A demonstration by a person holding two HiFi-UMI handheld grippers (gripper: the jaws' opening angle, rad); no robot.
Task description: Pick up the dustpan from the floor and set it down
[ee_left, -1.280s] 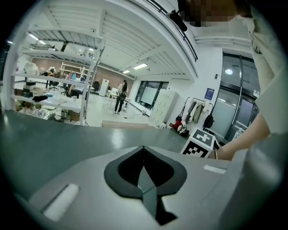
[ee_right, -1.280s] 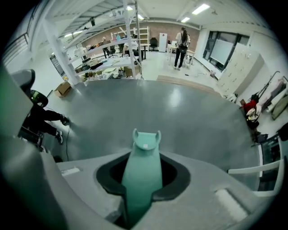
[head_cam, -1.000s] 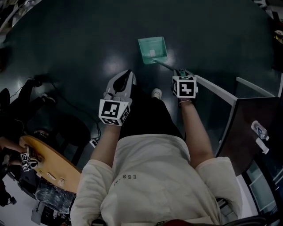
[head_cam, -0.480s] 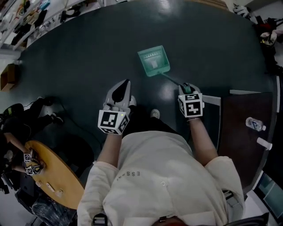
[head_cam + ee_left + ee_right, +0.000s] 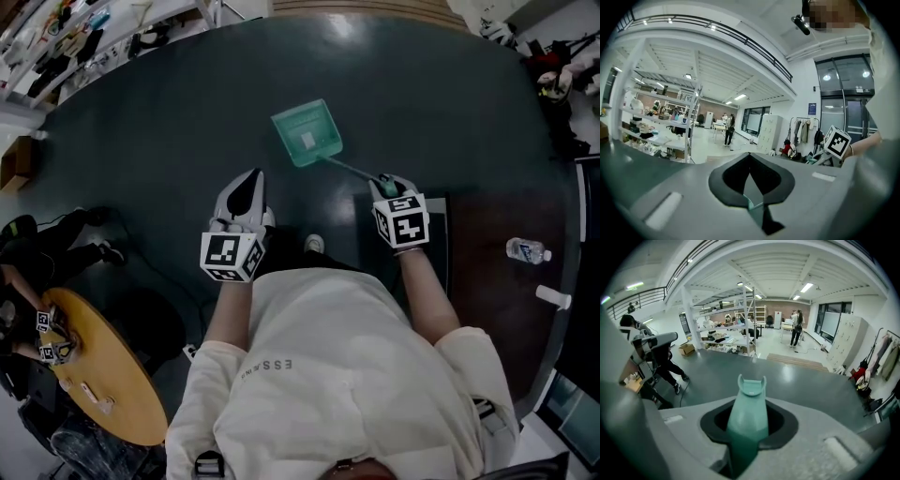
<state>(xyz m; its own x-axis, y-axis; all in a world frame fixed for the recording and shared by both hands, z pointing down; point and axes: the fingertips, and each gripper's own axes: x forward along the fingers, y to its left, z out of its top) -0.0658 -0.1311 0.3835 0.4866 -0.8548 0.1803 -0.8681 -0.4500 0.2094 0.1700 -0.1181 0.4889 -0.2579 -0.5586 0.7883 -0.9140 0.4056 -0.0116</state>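
Note:
The teal dustpan (image 5: 307, 134) hangs out in front of me over the dark green floor (image 5: 169, 122), on a thin rod that runs back to its handle. My right gripper (image 5: 385, 186) is shut on that handle. In the right gripper view, the handle's forked teal end (image 5: 751, 389) sticks up between the jaws of the right gripper (image 5: 749, 427). My left gripper (image 5: 246, 192) hangs beside it on the left, shut and holding nothing. In the left gripper view, the left gripper (image 5: 750, 161) points out level across the hall, with the right gripper's marker cube (image 5: 836, 142) at its right.
A round wooden table (image 5: 103, 375) sits at lower left with a seated person (image 5: 28, 244) next to it. A dark brown table (image 5: 497, 272) carrying a bottle (image 5: 527, 250) stands close on my right. Shelving (image 5: 651, 122) and distant people line the hall's far side.
Both grippers have come up as I straighten, and the dustpan has risen with the right one and swung a little to the left. More floor shows around it.

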